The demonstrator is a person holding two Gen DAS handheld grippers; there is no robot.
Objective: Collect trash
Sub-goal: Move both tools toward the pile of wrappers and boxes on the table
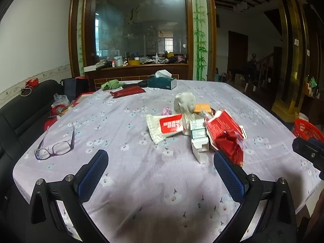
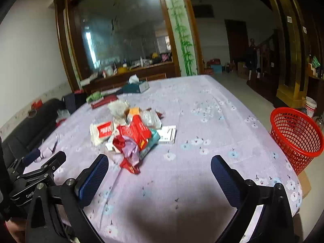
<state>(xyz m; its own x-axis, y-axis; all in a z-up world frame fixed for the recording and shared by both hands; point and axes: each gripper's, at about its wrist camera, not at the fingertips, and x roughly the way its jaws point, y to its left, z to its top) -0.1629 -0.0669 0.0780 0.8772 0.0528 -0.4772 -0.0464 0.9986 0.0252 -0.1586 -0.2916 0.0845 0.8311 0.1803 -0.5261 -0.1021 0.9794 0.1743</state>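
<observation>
Left tongs [image 1: 160, 160] and right tongs [image 2: 160, 165] held spread wide, nothing gripped, above near edge of table [image 2: 202, 109]. Trash pile [image 2: 131, 135] heaped mid-table: red wrappers, white packets, crumpled paper. Red mesh basket [image 2: 296, 137] placed beside table, right. Step judged: approach. Next: tongs lowered onto nearest red wrapper [image 2: 129, 165].

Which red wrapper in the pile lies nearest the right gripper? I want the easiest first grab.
The crumpled red wrapper at the pile's front edge, just ahead of the right gripper; the red-labelled white pack lies farther back.
</observation>
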